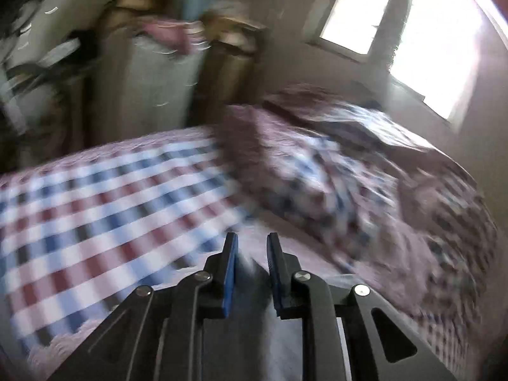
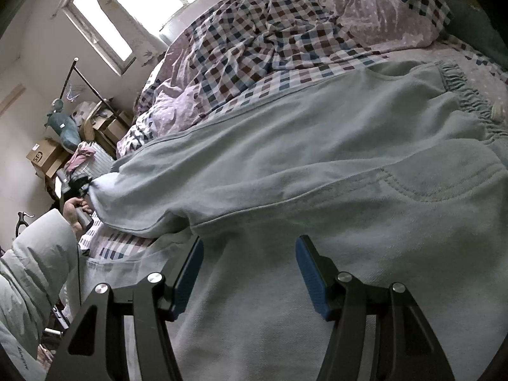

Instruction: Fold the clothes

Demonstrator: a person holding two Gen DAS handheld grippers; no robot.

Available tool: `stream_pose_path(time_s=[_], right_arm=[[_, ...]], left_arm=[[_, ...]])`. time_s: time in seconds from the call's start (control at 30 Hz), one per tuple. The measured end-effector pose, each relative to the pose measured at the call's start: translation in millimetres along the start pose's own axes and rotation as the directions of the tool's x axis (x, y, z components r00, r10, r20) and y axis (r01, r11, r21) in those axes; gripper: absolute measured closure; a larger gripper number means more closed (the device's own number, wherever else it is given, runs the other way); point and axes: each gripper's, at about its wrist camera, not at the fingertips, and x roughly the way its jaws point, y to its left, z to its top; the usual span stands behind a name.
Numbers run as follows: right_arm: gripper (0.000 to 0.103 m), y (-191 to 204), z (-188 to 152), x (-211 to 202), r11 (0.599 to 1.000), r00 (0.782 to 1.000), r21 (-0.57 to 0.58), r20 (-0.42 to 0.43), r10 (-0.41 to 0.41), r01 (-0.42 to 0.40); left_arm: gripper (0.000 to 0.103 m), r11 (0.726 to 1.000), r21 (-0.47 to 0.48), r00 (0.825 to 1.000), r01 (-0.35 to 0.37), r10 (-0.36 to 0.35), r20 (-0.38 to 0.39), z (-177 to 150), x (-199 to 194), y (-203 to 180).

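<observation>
Low over pale blue sweatpants [image 2: 317, 158], the right claw [image 2: 249, 273] is spread wide; their hem at nine o'clock is clamped by the left claw [image 1: 252, 270].

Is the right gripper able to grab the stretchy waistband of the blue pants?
Probably yes: the right gripper is open over the pants, and nothing lies between it and the waistband.

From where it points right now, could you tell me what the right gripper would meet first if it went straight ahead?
Probably the pale blue sweatpants: they lie spread directly ahead of the right gripper, whose jaws stand open, though depth is unclear.
</observation>
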Motion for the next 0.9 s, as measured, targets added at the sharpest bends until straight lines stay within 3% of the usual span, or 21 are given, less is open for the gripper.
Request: stream_pose_path(time_s=[0.1,0.13,0.17,0.23,0.27,0.3,0.37,0.5,0.63,0.87,0.9], right_arm=[[0.039,-1,0,-1,1.0,1.0,0.004,0.001,0.002,-0.002],[0.039,-1,0,-1,1.0,1.0,0.003,0.002,0.002,-0.002],[0.039,0,1,-1,1.0,1.0,0.003,0.002,0.002,-0.002],[0.039,0,1,0,1.0,1.0,0.003,0.001,0.004,-0.004],[0.039,1,0,1,1.0,1.0,0.002,-0.002,0.004,-0.004],[0.039,1,0,2,1.0,1.0,0.002,-0.005,0.003,-0.003],[0.039,1,0,4,1.0,1.0,0.0,-0.009,0.004,-0.004],[0.039,3,-1,3,1.0,1.0,-0.011,-0.005,-0.002,0.002],[0.039,2,-2,3,1.0,1.0,-0.023,-0.006,-0.016,0.016],[0.039,-4,-3,6,0.998,0.999,-0.042,-0.003,-0.05,0.05],[0.039,-4,-4,6,0.998,0.999,-0.046,-0.002,-0.053,0.053]], left_arm=[[0.084,0.991,0.016,0.982,-0.129,0.13,-0.135,2,23,11],[0.084,0.988,0.037,0.977,-0.147,0.151,-0.151,3,26,11],[0.083,0.992,0.053,0.982,-0.114,0.121,-0.147,5,25,9],[0.053,0.996,0.085,0.99,0.003,0.009,-0.137,9,21,-3],[0.027,0.994,0.108,0.99,0.029,-0.014,-0.141,9,21,-11],[0.019,0.989,0.134,0.988,0.057,-0.037,-0.149,7,21,-19],[0.018,0.974,0.197,0.977,0.108,-0.068,-0.2,-2,29,-36],[0.018,0.935,0.352,0.965,0.042,0.054,-0.258,-26,53,-65],[0.018,0.919,0.392,0.964,0.052,0.057,-0.261,-34,72,-70],[0.019,0.924,0.382,0.947,0.02,0.104,-0.302,-41,115,-68],[0.027,0.924,0.381,0.946,0.03,0.097,-0.309,-42,119,-68]])
